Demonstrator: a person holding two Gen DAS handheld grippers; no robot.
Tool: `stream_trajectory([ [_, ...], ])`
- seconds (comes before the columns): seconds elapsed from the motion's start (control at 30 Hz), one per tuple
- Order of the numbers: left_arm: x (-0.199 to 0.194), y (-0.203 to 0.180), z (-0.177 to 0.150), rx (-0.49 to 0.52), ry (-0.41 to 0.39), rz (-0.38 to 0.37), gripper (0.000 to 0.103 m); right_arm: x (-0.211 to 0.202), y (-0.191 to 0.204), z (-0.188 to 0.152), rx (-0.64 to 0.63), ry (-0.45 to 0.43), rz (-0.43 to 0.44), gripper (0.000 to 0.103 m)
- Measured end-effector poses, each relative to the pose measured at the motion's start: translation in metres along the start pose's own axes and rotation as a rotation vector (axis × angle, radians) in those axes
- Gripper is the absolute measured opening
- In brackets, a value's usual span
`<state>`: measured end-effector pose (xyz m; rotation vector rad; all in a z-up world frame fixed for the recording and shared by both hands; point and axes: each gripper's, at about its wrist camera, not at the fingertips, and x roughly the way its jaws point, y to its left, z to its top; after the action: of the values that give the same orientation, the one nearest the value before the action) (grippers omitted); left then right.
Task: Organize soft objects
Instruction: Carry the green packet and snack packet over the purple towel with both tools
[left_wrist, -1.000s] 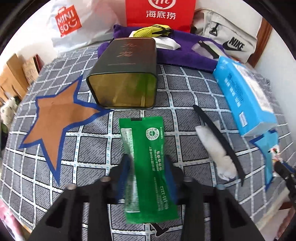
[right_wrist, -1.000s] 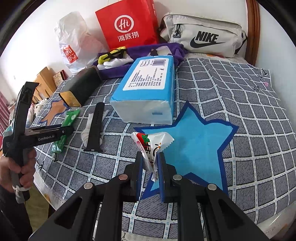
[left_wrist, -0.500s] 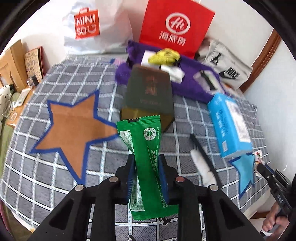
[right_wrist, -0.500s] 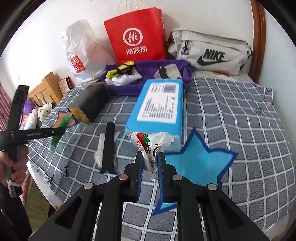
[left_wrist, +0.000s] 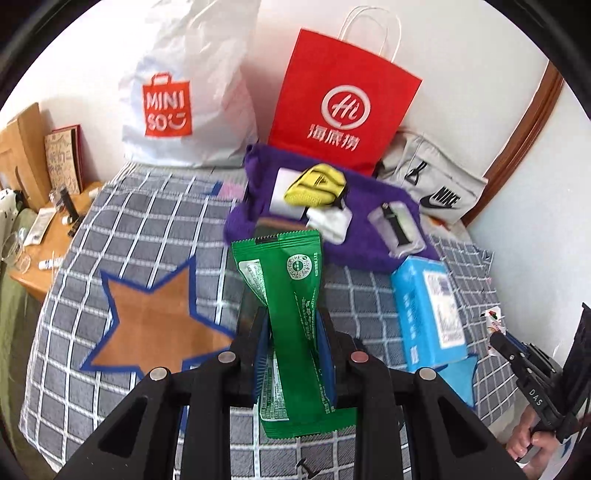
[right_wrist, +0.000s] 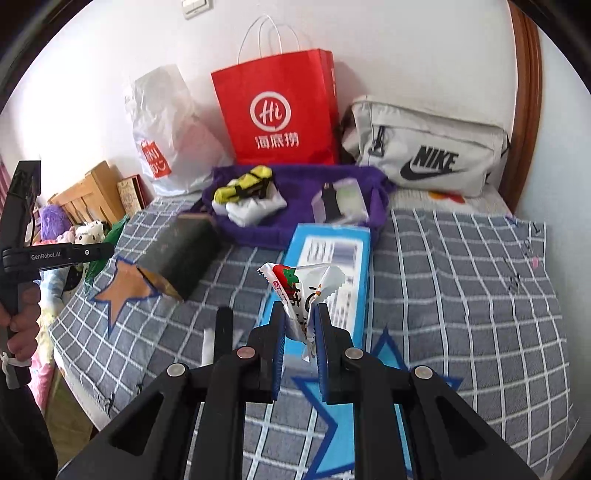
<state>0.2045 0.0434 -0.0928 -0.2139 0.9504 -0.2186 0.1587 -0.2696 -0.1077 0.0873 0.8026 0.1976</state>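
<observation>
My left gripper (left_wrist: 293, 332) is shut on a green snack packet (left_wrist: 291, 295) and holds it upright, well above the checked bedspread. My right gripper (right_wrist: 300, 325) is shut on a white strawberry-print wrapper (right_wrist: 299, 284), also lifted off the bed. A purple towel (left_wrist: 373, 243) near the back carries a yellow item (left_wrist: 316, 184), white cloth and a clear pouch. A blue tissue pack (right_wrist: 332, 258) lies in the middle. The orange star patch (left_wrist: 155, 321) lies on the left and the blue star patch (right_wrist: 354, 424) on the right.
A dark tin box (right_wrist: 181, 254) lies on its side by the orange star. A red paper bag (left_wrist: 343, 107), a white Miniso bag (left_wrist: 184, 99) and a grey Nike pouch (right_wrist: 428, 155) stand along the wall. A black strap (right_wrist: 223, 332) lies near the front edge. A wooden side table (left_wrist: 40, 229) is left.
Both grippers have risen from the bed with their packets. The left gripper closed on the green packet and lifted it; the right lifted the wrapper off the blue star.
</observation>
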Motion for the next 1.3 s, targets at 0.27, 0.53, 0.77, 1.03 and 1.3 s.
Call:
stream_trajectory([
  [0.27, 0.001, -0.009, 0.033, 0.020, -0.035, -0.006, 0.024, 0.006, -0.006, 0.033, 0.024, -0.038, 0.002, 0.015],
  [0.53, 0.019, -0.011, 0.063, 0.016, -0.035, -0.030, 0.024, 0.032, -0.013, 0.070, 0.054, -0.053, 0.044, 0.015],
  [0.77, 0.041, -0.012, 0.087, 0.021, -0.033, -0.043, 0.024, 0.063, -0.022, 0.105, 0.068, -0.039, 0.039, 0.016],
  [1.03, 0.067, -0.012, 0.113, 0.029, -0.029, -0.040, 0.024, 0.102, -0.029, 0.135, 0.077, -0.010, 0.022, 0.016],
  [1.3, 0.097, -0.007, 0.132, 0.009, -0.006, -0.045, 0.024, 0.130, -0.030, 0.162, 0.042, -0.010, 0.003, 0.017],
])
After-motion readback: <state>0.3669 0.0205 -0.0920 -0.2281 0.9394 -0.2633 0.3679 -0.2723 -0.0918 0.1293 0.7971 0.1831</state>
